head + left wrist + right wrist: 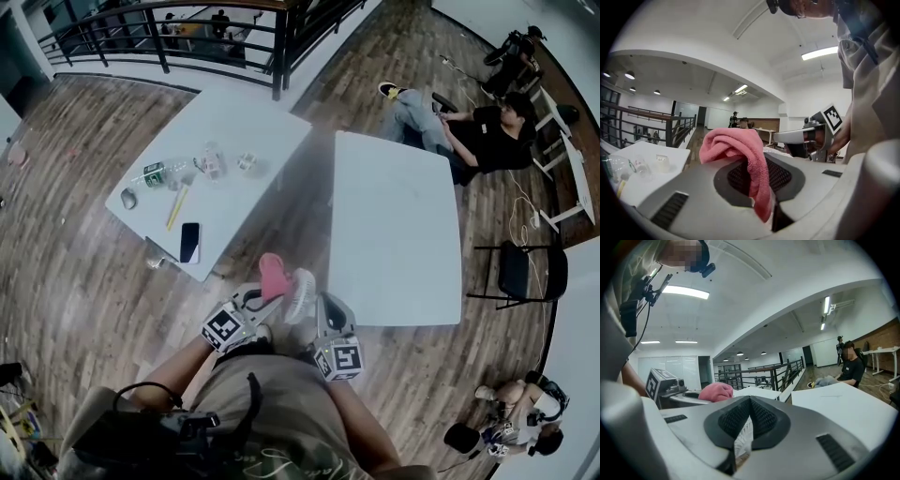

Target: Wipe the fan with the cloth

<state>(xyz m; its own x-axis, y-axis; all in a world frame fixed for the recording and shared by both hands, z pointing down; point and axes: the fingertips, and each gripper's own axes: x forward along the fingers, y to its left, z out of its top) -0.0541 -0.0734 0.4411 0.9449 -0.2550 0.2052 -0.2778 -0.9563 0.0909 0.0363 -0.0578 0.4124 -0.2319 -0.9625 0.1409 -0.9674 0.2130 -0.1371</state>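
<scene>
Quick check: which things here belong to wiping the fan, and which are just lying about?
In the job:
pink cloth, gripped in the left tongs
white fan, gripped in the right tongs

Lying about, on the far table:
phone
mouse
green-labelled bottle

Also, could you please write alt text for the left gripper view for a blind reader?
A pink cloth is clamped in the left gripper's jaws, bunched above them and hanging down. Beyond, at right, the right gripper points leftward across the view; a white table stands at left.
</scene>
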